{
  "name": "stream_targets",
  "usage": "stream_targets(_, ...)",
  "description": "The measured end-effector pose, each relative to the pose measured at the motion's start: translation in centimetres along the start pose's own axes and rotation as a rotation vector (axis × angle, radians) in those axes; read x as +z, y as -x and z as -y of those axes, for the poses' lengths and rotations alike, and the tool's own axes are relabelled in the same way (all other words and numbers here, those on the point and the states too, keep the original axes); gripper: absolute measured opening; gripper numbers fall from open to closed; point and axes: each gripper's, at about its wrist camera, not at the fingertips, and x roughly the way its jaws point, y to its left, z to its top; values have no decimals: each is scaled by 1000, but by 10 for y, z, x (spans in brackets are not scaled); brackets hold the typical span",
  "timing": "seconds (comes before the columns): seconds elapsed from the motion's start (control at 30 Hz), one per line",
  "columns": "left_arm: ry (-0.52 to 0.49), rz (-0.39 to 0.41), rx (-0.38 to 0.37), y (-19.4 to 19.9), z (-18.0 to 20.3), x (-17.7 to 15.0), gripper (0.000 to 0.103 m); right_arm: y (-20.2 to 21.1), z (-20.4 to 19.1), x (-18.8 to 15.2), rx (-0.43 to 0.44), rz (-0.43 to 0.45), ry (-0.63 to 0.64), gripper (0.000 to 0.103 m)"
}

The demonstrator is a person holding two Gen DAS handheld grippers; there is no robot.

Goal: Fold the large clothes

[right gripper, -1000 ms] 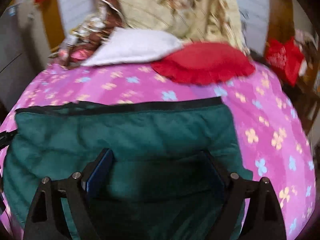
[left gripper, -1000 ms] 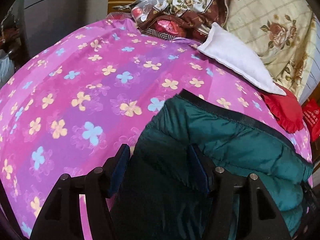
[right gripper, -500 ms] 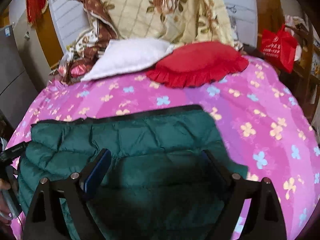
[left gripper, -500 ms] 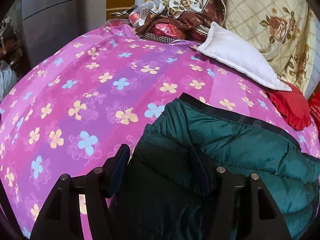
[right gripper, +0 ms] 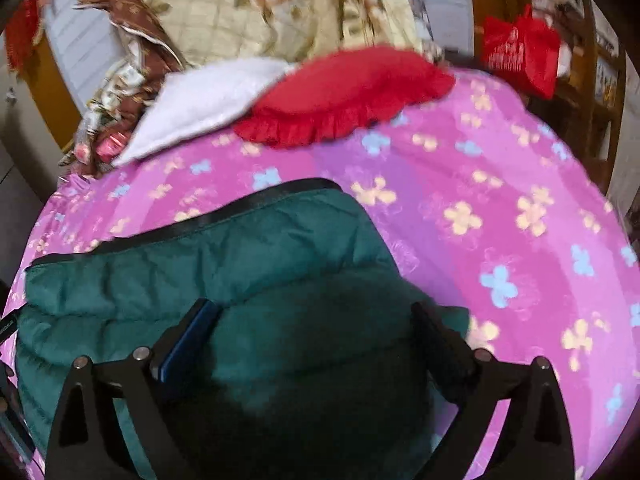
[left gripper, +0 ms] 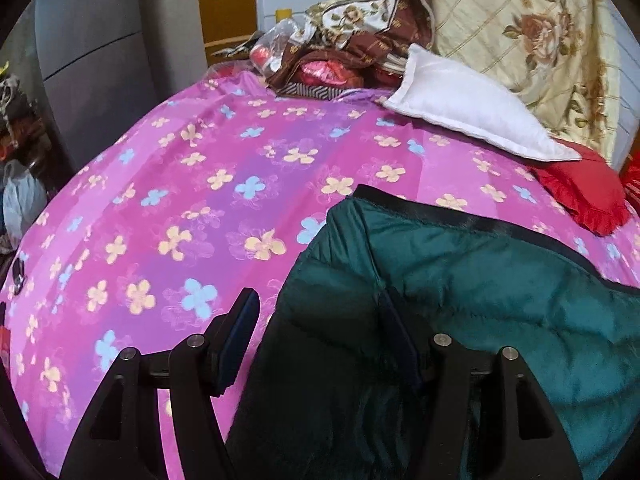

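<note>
Both views have swung rightward across the pink flowered bedspread (left gripper: 168, 184). Right gripper (right gripper: 316, 332), jaws just widened, and left gripper (left gripper: 320, 332) gape over the folded dark-green quilted jacket (left gripper: 500, 288), unclamped. Puffy layers may spring apart.

The left gripper (left gripper: 318, 334) points steeply downward with its jaws parted; the left finger (left gripper: 236, 340) stands clear while the right finger (left gripper: 400, 344) lies against dark green padded fabric. The right gripper (right gripper: 316, 336) also tilts downward; its jaws have just been opening wide, with quilted cloth bulging between them, unpinched.
</note>
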Motion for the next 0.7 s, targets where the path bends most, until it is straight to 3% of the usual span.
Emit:
stream_targets(0.13, -21, 28, -11, 26, -5, -10, 44, 42, -11, -9, 67, 72, 26, 99)
stream_targets(0.27, -37, 41, -12, 46, -7, -22, 44, 62, -38, -19, 126, 77, 99, 99)
stream_targets(0.43, -53, 38, -22, 61, -4, -34, 44, 64, -75, -35, 146, 56, 205, 99)
stream_targets(0.6, -64, 30, -27, 66, -2, -44, 44, 53, -98, -38, 184, 30, 217, 99)
stream_targets(0.7, -69, 17, -24, 61, -3, -49, 44, 37, -111, -38, 143, 11, 251, 99)
